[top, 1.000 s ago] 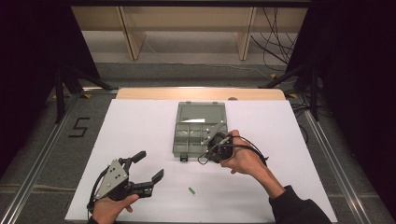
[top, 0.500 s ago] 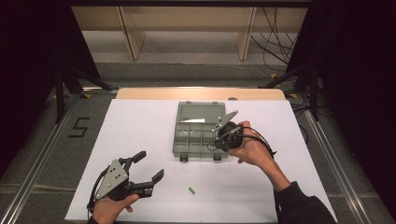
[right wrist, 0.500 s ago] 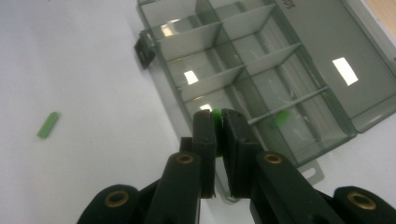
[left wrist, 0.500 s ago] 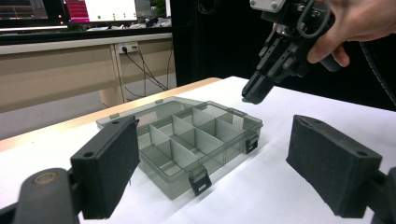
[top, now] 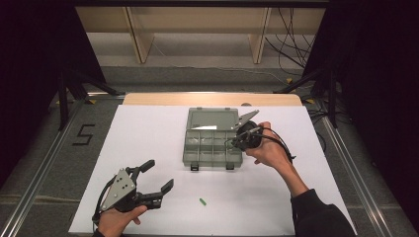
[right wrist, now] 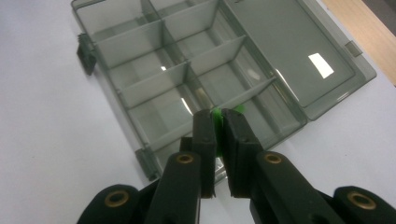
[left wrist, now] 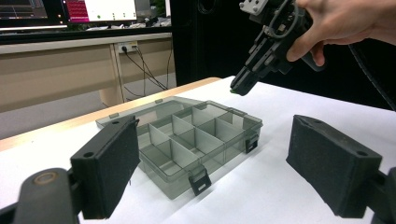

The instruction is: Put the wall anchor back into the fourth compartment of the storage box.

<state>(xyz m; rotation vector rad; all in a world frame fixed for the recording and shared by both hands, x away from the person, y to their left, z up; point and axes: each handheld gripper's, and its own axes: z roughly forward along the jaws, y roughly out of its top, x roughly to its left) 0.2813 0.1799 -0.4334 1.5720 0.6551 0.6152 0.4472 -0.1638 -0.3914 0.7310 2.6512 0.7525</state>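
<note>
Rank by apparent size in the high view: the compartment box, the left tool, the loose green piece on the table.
1. compartment box, lid open
2. left tool, clearly smaller though nearer the camera
3. loose green piece, tiny

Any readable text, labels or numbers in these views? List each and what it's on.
"5": black numeral on the floor, left of the table.
Monitor screens behind the bench in the left gripper view: content too blurred to read.
Compartment box: no label visible.
</note>
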